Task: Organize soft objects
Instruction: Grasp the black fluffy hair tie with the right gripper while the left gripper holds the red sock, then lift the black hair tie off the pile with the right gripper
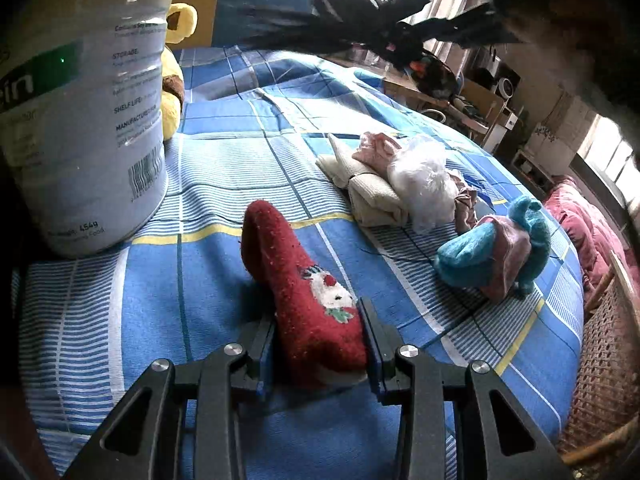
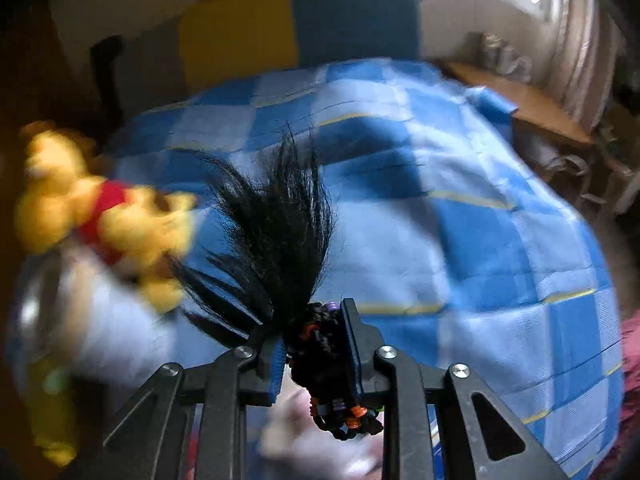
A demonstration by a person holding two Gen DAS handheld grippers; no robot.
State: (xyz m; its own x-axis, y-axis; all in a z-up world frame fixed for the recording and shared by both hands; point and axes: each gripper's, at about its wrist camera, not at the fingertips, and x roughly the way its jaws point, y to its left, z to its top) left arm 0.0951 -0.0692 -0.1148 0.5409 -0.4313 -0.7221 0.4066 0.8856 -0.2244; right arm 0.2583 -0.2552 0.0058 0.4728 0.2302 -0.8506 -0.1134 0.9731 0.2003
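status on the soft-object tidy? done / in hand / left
Done: nothing visibly put away; the tin's inside is hidden. In hand: left gripper is clamped on the red sock, right gripper on the black hair tuft. Left: cloth pile, blue toy, yellow plush on the bedspread.

Home bedroom: bed (image 1: pixel 224 168) with blue checked sheet, yellow plush toy (image 2: pixel 104 216), curtained window (image 2: pixel 568 20), cluttered wooden desk (image 1: pixel 440 96) beside it, wicker chair (image 1: pixel 604 360), pink bedding (image 1: pixel 580 220) at right
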